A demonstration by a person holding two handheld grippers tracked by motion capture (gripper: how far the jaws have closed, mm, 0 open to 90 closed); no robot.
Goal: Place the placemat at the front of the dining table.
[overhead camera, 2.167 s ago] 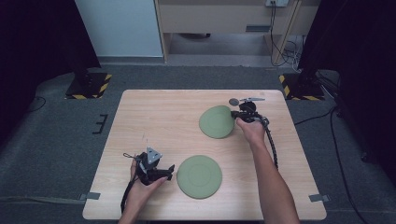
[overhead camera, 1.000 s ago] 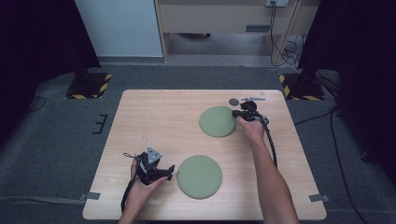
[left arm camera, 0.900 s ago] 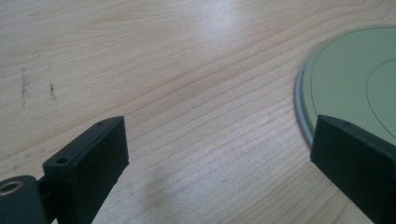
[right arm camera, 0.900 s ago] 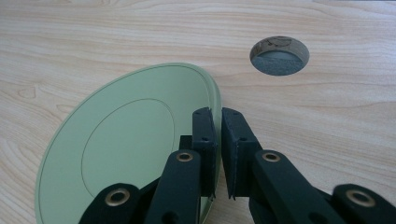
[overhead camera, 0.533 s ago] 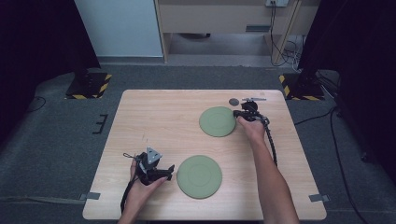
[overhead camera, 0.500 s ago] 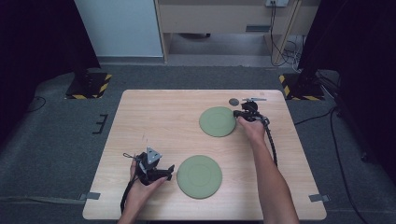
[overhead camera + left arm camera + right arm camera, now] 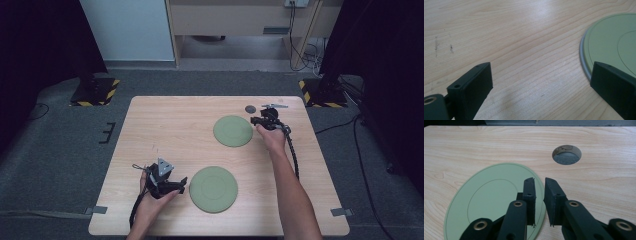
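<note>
the left gripper [image 7: 541, 82] gapes wide over the wooden table [image 7: 519, 45], green plate [image 7: 614, 45] beside one jaw.

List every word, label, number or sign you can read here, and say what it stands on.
None can be read. The two green plates, the wooden table and both grippers carry no lettering. The yellow-and-black striped floor bases bear warning stripes, no words.

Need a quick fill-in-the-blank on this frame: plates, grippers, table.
1. Two round ___ plates lie on the table.
2. The left gripper has its jaws wide ___ beside the near plate.
3. The right gripper sits at the rim of the ___ plate.
4. Beyond that plate the tabletop has a round ___.

Missing words: green; open; far; hole
</note>
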